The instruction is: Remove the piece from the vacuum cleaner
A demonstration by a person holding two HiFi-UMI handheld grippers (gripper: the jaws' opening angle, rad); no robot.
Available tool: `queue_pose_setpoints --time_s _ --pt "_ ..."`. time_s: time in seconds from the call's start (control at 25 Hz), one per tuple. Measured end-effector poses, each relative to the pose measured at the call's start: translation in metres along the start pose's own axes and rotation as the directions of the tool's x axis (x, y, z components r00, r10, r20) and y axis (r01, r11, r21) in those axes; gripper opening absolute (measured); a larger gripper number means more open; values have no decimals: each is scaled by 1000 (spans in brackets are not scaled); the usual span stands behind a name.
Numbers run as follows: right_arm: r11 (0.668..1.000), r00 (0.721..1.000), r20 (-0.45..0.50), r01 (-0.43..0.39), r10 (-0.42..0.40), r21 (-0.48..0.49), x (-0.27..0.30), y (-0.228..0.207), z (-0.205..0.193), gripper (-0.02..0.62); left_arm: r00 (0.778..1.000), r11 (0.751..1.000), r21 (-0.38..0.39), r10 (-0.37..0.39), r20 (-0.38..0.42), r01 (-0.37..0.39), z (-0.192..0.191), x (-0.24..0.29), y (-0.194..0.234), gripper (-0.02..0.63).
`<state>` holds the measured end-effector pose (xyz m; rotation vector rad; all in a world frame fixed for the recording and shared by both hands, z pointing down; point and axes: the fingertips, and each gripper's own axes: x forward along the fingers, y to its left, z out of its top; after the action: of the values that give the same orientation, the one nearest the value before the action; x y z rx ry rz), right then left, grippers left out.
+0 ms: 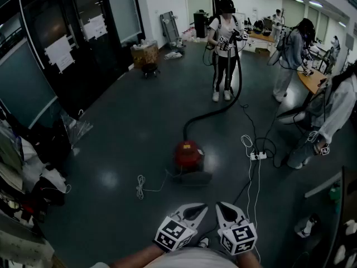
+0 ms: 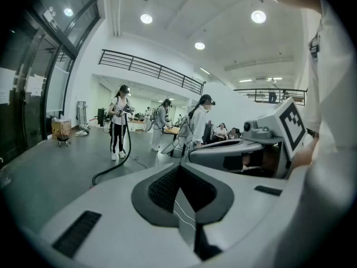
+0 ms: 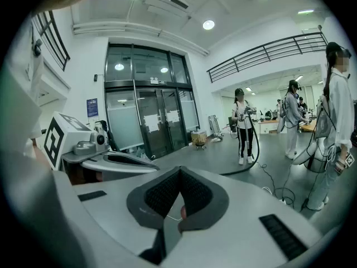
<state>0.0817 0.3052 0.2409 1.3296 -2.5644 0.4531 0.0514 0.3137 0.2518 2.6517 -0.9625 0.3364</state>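
- Far left of the head view: dark glass doors [image 1: 72, 54] with white paper sheets stuck on. Below them lies a heap of bags and clothing [image 1: 22, 177], cut off by the frame edge.
- A white cable coil [image 1: 140, 186] lies loose on the floor, just left of the machine.
- The red vacuum cleaner [image 1: 188, 154] sits mid-floor, ahead of both grippers and well apart from them. Its black hose [image 1: 223, 108] curves away to a person in a helmet [image 1: 225, 43], who holds the far end.
- A power strip [image 1: 257, 156] with white cords lies right of the cleaner. Cables trail on towards two more people [image 1: 329, 116] at the desks.
- The left gripper [image 1: 192, 210] is low in frame with its jaws pressed together and nothing between them.
- The right gripper [image 1: 226, 210] is just beside it, jaws likewise closed and empty.
- The left gripper view shows its closed tips [image 2: 179, 169], the hose [image 2: 111, 169] and a balcony railing [image 2: 150, 68]. The gripper's own body hides the red canister.
- The right gripper view shows the same closed tips [image 3: 179, 171], the glass doors [image 3: 148, 121] and the hose holder [image 3: 244, 124]. The canister is hidden there too.
- Which piece of the cleaner comes off is too small to make out.
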Motion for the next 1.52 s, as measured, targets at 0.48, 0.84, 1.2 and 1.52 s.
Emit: queue_pose_setpoints --time_s 0.48,0.84,1.2,1.52 --pt "999 999 -11 -38 38 19 -9 -8 -8 15 1000 1000 -2 8 -13 -8 -8 11 -13 6" --pt "996 996 -6 -89 89 6 -7 -21 -17 17 997 998 -14 59 -47 -60 -27 20 -6 6" --pt "993 993 -20 -114 114 11 11 -55 -28 17 986 987 -53 147 -75 -151 -41 36 20 5" --pt "992 991 -45 -127 128 5 51 -61 -27 17 981 984 -47 164 -104 -169 -47 48 58 5"
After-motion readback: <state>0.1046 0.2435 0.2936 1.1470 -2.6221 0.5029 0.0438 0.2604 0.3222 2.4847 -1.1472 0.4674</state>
